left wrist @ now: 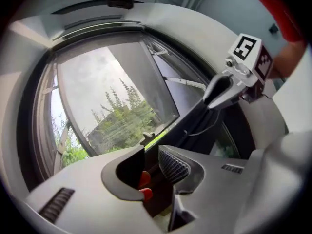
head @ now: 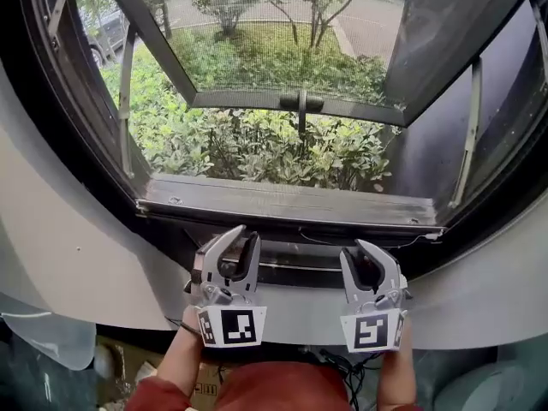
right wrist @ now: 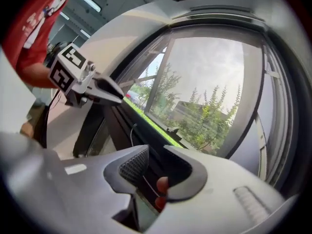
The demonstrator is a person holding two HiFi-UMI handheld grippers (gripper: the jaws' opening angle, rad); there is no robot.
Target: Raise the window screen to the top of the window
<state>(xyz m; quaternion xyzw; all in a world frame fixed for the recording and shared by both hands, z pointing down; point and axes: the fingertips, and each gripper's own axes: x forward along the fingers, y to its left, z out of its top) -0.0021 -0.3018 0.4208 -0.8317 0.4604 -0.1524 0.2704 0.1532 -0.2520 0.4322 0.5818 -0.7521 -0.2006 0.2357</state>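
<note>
Okay | window screen (head: 282, 41) covered upper part of window, its bottom bar (head: 257, 99) and handle (head: 301, 103) well above sill (head: 291, 202) | left gripper (head: 245, 234) below sill, jaws partly apart, gripped nothing | right gripper (head: 356, 248) beside it, jaws partly apart, empty | both well apart from screen
</note>
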